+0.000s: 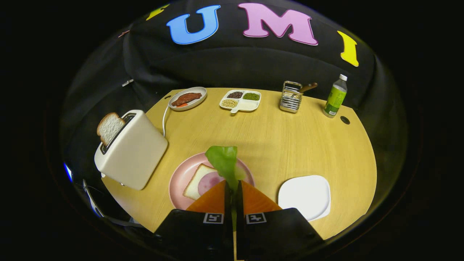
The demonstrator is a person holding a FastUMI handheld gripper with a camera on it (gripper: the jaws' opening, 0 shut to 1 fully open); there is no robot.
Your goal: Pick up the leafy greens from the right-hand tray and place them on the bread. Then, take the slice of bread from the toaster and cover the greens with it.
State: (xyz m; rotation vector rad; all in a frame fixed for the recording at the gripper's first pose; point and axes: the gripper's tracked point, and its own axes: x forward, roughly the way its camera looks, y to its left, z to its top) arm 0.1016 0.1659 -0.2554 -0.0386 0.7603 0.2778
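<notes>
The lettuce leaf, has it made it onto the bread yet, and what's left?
Picked up: the white tray lies bare. In hand: the gripper, jaws shut on the lettuce leaf, holds it above the bread on the pink plate. Left: release, then fetch the toaster's slice.

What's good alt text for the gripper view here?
The gripper is shut on a green leaf, held over a bread slice on a pink plate. A toaster with another slice stands left; a white tray lies right.
</notes>
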